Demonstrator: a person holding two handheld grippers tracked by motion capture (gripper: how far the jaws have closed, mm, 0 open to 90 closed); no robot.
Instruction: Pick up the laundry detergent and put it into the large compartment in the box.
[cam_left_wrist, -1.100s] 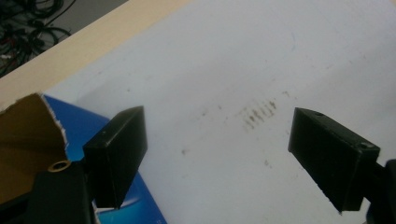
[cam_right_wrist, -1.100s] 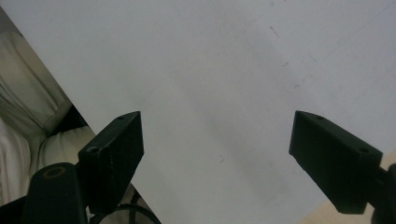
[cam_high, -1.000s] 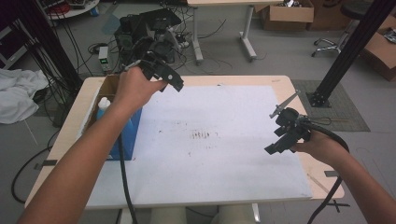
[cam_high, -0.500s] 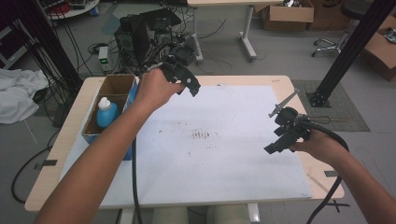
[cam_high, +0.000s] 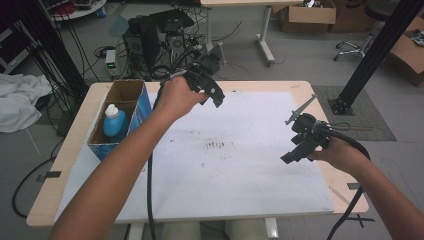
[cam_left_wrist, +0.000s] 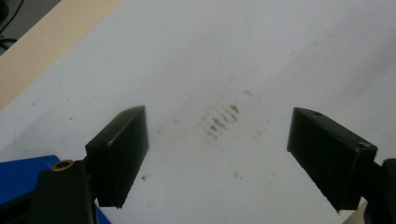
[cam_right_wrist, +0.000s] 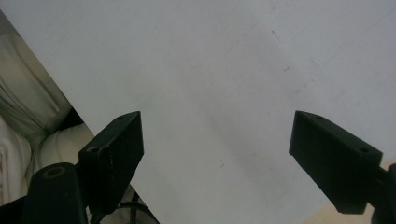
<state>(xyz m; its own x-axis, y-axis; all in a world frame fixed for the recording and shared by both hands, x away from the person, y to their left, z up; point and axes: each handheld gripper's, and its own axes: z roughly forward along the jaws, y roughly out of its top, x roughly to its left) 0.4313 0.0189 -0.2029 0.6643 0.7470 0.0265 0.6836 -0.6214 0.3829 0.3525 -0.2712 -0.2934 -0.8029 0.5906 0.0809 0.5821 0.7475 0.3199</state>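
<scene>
- Your left gripper (cam_high: 212, 92) hangs in the high view above the far edge of the white sheet (cam_high: 240, 165), just right of the blue cardboard box (cam_high: 122, 117); a blue bottle (cam_high: 114, 121) stands upright in the box's near compartment. Your right gripper (cam_high: 300, 145) hovers over the sheet's right edge, well apart from the left.
- Left gripper view: your jaws have just been closing a little yet stand wide apart with nothing between them, above the brown smudges (cam_left_wrist: 219, 122) on the sheet.
- Right gripper view: your jaws gape wide and hold nothing, over bare sheet (cam_right_wrist: 210, 70) near its edge.
</scene>
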